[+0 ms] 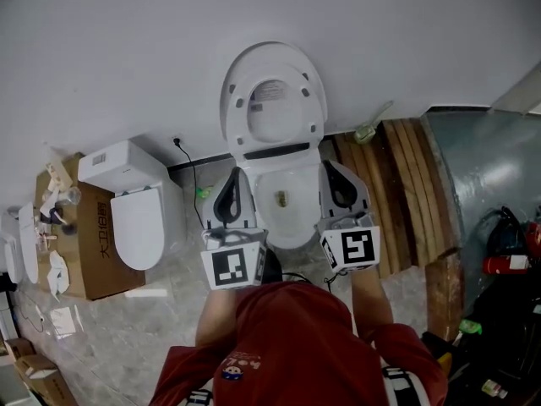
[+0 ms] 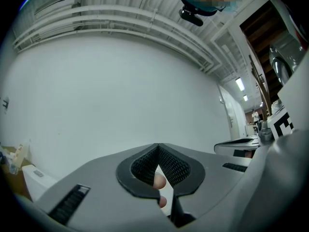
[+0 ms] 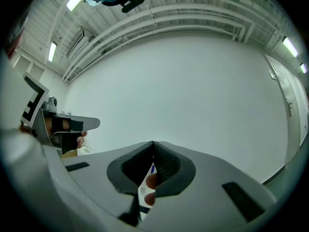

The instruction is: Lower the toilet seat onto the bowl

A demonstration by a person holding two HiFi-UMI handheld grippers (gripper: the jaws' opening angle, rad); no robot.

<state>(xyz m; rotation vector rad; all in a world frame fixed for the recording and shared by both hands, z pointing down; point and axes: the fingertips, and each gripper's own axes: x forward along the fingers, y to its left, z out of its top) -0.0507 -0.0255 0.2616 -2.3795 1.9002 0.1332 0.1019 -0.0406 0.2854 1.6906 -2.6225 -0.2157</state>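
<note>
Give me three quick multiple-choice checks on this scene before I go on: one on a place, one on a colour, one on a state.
1. Where is the second toilet?
A. To the left of the open toilet, by the cardboard box
B. To the right, on the wooden planks
C. Between the two grippers

2. What colour is the person's shirt?
A. Blue
B. Red
C. White

3. How does the toilet seat stand?
A. Down on the bowl
B. Off its hinges, on the floor
C. Raised against the wall

Answers:
1 A: the head view shows the second toilet at the cardboard box, on the person's left.
2 B: the shirt at the bottom of the head view is red.
3 C: the toilet seat is up at the wall and the bowl lies open below it.
</note>
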